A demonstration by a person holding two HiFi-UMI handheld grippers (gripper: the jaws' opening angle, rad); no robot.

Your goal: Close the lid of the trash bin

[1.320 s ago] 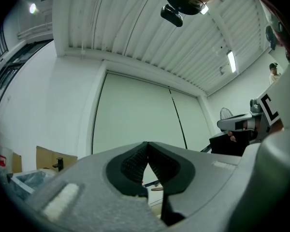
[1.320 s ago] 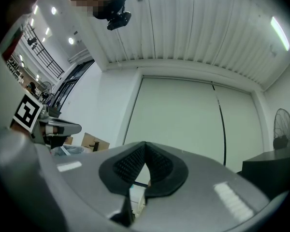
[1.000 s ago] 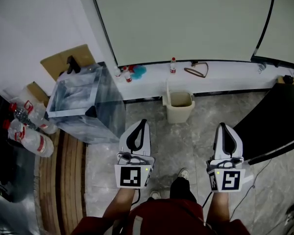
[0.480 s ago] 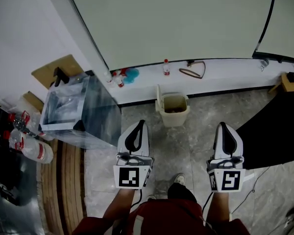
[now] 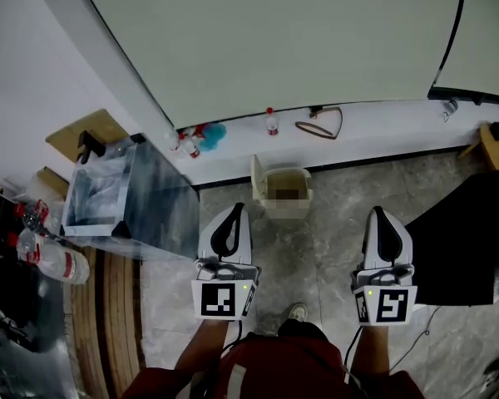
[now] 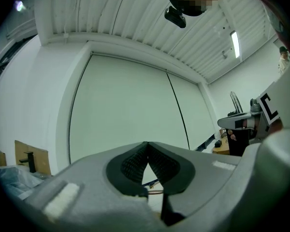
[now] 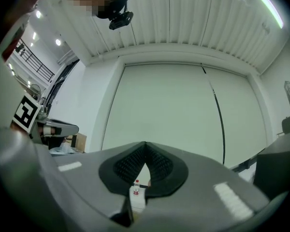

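Note:
A small beige trash bin (image 5: 293,206) stands on the grey floor by the white wall ledge, its lid (image 5: 256,174) standing upright at its left side. My left gripper (image 5: 235,210) is held level, short of the bin and a little to its left, shut and empty. At the right my other gripper (image 5: 376,213) is well clear of the bin, also shut with nothing in it. In the left gripper view the left gripper's (image 6: 146,144) pads meet at the tip; in the right gripper view the right gripper's (image 7: 145,144) pads do the same. Neither gripper view shows the bin.
A clear plastic-lined box (image 5: 108,196) stands left of the bin, with cardboard (image 5: 87,133) behind it and plastic bottles (image 5: 54,256) lower left. Small bottles (image 5: 271,121) and a looped cord (image 5: 318,125) lie on the ledge. A black tabletop (image 5: 470,239) fills the right.
Both grippers have advanced toward the wall. In the head view the bin has slid down and left, closer to the left gripper's tip.

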